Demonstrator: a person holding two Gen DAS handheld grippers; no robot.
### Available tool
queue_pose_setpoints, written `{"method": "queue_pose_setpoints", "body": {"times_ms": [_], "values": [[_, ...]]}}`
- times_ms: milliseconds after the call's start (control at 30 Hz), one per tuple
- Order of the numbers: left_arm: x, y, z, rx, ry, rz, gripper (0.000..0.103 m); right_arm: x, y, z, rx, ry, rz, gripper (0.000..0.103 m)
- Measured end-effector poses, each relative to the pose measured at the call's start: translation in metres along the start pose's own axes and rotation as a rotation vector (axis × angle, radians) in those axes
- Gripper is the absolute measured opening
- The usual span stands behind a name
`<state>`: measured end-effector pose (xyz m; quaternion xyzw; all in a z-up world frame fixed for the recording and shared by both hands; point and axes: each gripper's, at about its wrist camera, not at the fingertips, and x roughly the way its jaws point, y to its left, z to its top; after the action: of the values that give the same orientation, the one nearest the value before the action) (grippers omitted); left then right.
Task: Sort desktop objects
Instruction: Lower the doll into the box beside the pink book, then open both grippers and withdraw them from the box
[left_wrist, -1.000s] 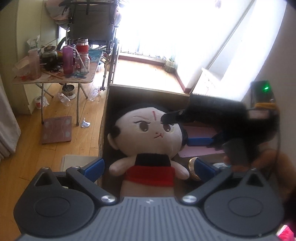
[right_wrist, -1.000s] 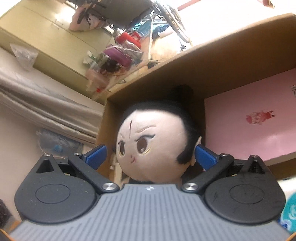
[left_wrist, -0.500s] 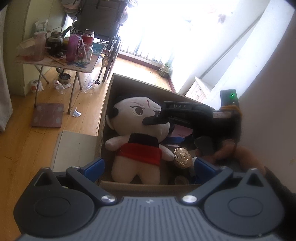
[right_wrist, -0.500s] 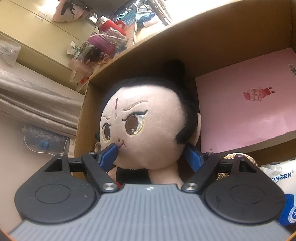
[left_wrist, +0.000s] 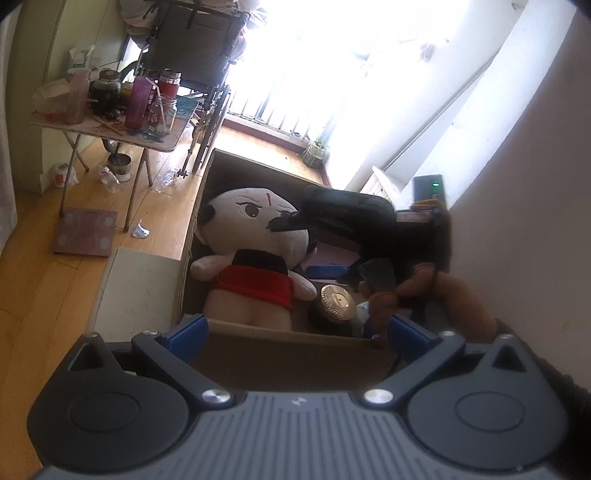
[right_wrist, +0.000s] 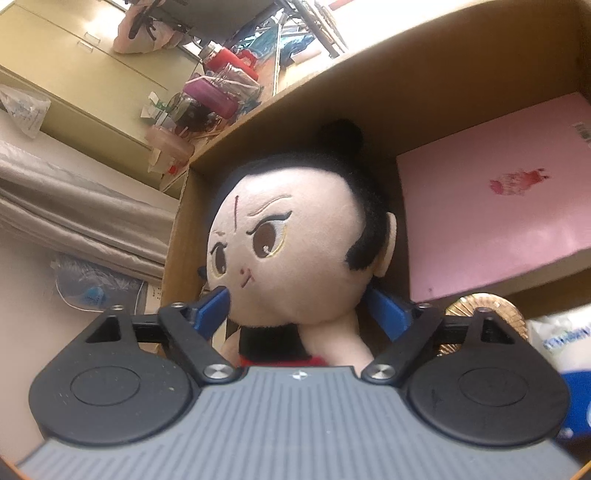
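Wooden floor (left_wrist: 40, 280) only beyond left claw (left_wrist: 295, 328)

Right gripper (right_wrist: 301, 308) pitched down, jaws just reopened, blue fingers (right_wrist: 214, 308) either side of the doll's head (right_wrist: 295, 251), probably not pressing. Left gripper (left_wrist: 295, 332) wide open, empty.

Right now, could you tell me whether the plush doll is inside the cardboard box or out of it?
Inside. The plush doll lies on its back within the cardboard box, walls around it, beside a pink book.

Ribbed grey tool (right_wrist: 299, 314) body; black discs; blue pads (right_wrist: 212, 308); silver screws.
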<state>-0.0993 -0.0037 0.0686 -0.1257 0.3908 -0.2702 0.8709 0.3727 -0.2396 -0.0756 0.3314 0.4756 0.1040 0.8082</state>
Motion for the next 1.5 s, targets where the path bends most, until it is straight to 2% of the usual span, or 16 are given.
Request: {"method": "queue_pose_setpoints", "body": {"times_ms": [233,333,500,667,800,933,1000,1100,1367,1500], "values": [[-0.019,-0.009,-0.014,-0.038,-0.018,-0.009,0.103,-0.071,0.010,-0.020,-0.098,-0.099,0.022,0.101],[-0.027,-0.016,-0.019,-0.041,-0.033,-0.009,0.103,-0.114,0.017,-0.039,-0.187,-0.175,0.018,0.102],[-0.044,-0.035,-0.028,0.008,-0.083,0.035,0.103,-0.182,0.025,-0.083,-0.335,-0.324,-0.064,0.102],[-0.060,-0.059,-0.034,0.096,-0.106,0.100,0.103,-0.225,0.027,-0.127,-0.420,-0.411,-0.167,0.102],[-0.072,-0.073,-0.040,0.123,-0.134,0.169,0.103,-0.238,0.026,-0.156,-0.478,-0.442,-0.250,0.102],[-0.081,-0.080,-0.046,0.098,-0.139,0.254,0.103,-0.241,0.024,-0.175,-0.514,-0.461,-0.364,0.102],[-0.086,-0.081,-0.048,0.082,-0.155,0.282,0.103,-0.242,0.023,-0.182,-0.534,-0.480,-0.391,0.102],[-0.096,-0.083,-0.049,0.092,-0.193,0.315,0.103,-0.248,0.022,-0.190,-0.541,-0.506,-0.400,0.102],[-0.119,-0.088,-0.039,0.116,-0.284,0.311,0.103,-0.278,0.032,-0.201,-0.603,-0.604,-0.357,0.102],[-0.120,-0.087,-0.036,0.142,-0.268,0.303,0.103,-0.288,0.037,-0.204,-0.629,-0.655,-0.365,0.102]]}}
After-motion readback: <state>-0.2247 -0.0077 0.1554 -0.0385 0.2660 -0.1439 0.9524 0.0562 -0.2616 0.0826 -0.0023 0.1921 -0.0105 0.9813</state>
